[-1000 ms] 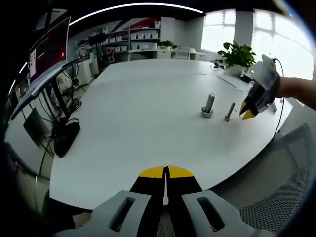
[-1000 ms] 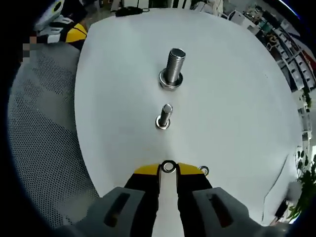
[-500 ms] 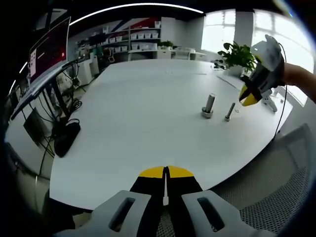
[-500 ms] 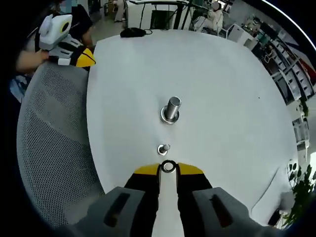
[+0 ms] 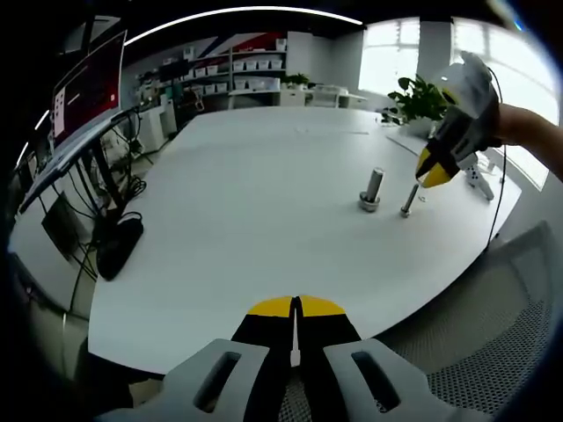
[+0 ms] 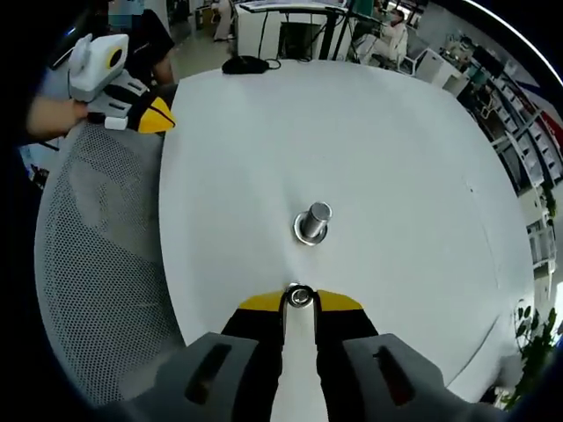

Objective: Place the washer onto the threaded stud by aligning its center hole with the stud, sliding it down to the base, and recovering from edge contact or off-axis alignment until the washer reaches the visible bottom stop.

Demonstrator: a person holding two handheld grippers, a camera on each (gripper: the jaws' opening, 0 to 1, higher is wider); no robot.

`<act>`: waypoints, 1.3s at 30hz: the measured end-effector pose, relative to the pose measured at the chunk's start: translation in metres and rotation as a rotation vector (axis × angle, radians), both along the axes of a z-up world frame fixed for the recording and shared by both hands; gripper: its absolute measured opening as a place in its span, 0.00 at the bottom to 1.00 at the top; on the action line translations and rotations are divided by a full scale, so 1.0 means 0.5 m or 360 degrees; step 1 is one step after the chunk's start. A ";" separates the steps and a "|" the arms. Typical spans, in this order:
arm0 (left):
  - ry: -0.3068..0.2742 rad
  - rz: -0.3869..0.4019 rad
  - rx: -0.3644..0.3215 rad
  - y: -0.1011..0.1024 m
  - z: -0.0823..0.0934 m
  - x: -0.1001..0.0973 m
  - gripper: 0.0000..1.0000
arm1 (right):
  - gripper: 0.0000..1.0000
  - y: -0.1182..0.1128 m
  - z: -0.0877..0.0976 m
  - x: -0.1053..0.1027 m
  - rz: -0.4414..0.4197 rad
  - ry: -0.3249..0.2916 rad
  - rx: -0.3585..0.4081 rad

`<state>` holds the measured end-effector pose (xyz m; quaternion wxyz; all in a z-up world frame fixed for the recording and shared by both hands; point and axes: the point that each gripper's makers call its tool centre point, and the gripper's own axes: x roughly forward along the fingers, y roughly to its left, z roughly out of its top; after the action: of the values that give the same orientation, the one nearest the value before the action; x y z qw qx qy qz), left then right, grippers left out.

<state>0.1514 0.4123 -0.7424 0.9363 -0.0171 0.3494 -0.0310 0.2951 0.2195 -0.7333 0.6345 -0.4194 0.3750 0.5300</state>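
My right gripper (image 6: 300, 299) is shut on a small steel washer (image 6: 300, 296), seen face-on between its yellow tips. In the left gripper view that gripper (image 5: 434, 174) hangs just above the thin threaded stud (image 5: 410, 200), which stands upright on the white table (image 5: 264, 193). In the right gripper view the stud is hidden under the washer and the tips. A thicker bolt with a washer at its base (image 6: 312, 223) stands just beyond it, also upright in the left gripper view (image 5: 372, 190). My left gripper (image 5: 296, 304) is shut and holds nothing, near the table's edge.
A grey mesh chair (image 6: 88, 264) sits beside the table edge, under my left gripper (image 6: 145, 114), which a hand holds. A potted plant (image 5: 424, 97) and papers lie at the far side. A monitor (image 5: 88, 88) and cables stand off the table's left.
My right gripper has moved with the washer from beside the thin stud to directly over it; the stud slid out of sight under the tips. The left gripper has stayed put.
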 end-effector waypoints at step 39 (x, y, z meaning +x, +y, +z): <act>-0.0017 0.0016 -0.0026 0.000 0.002 0.002 0.00 | 0.15 0.006 -0.114 0.009 0.0000 0.0139 -0.0137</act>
<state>0.1522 0.4125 -0.7413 0.9381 -0.0263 0.3440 -0.0293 0.2995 0.2227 -0.7902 0.5990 -0.4228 0.4247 0.5311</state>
